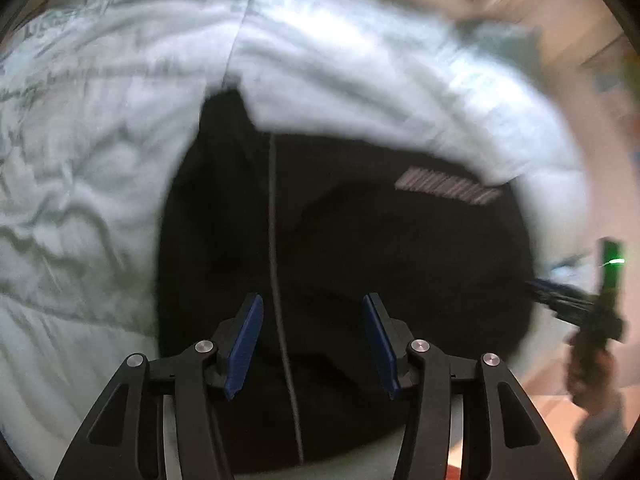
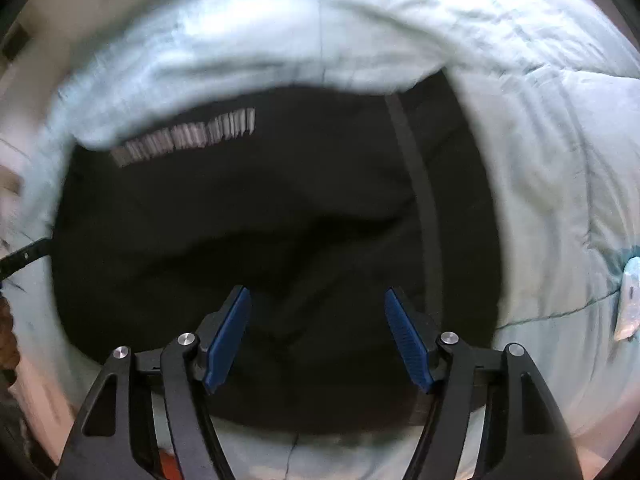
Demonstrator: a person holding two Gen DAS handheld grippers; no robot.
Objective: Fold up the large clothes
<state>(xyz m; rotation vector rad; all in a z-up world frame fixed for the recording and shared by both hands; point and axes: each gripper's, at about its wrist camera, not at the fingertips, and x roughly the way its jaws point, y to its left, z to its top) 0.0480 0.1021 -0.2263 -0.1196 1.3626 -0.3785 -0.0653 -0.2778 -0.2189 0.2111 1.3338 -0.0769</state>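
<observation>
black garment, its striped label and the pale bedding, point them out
black garment (image 2: 280,220), right wrist view, middle of the cloth
striped label (image 2: 188,138), right wrist view, its centre
pale bedding (image 1: 88,160), left wrist view, wrinkled left part

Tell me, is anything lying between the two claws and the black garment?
Nothing visible does. The left claw and the right claw are both open right above the black garment, which lies uncovered on the pale blue bedding.

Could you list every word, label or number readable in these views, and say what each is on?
None can be read.
Pale printed strip on the black garment, at and: too blurred to read.
Dark scrawl-like marks on the pale blue bedding, at: blurred, and I cannot tell whether it is writing.
</observation>
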